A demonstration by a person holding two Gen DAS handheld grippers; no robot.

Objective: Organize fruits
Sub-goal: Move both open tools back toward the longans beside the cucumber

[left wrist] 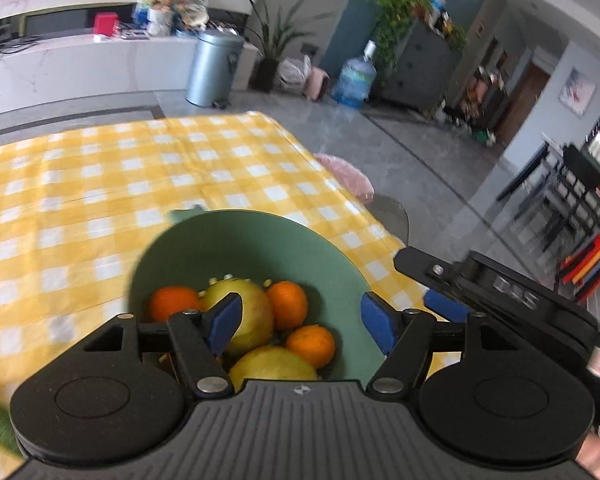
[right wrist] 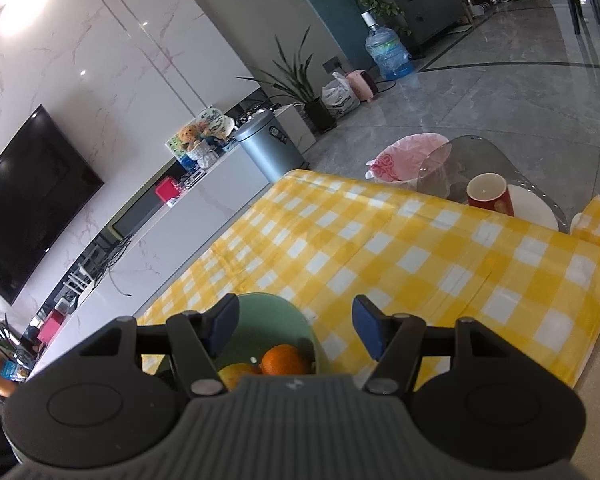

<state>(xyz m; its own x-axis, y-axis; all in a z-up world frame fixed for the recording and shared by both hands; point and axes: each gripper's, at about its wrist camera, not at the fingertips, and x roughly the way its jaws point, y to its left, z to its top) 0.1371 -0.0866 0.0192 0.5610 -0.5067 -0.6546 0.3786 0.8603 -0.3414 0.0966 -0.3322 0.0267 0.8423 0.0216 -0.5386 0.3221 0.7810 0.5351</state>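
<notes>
Both grippers, left (left wrist: 300,322) and right (right wrist: 296,330), gape over round, glossy fruit in smooth green bowl (left wrist: 204,240).

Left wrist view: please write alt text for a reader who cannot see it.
An open left hand-held gripper hovers over a green bowl holding three oranges and two yellow-green fruits on a yellow checked tablecloth. The right hand-held gripper shows at right.

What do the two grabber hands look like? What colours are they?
Both look alike. The left gripper and right gripper have black linkage arms with silver bolts, two round black discs, and a ribbed grey body bearing a small round logo. Their fingers carry blue pads. No cables or sleeves show.
</notes>
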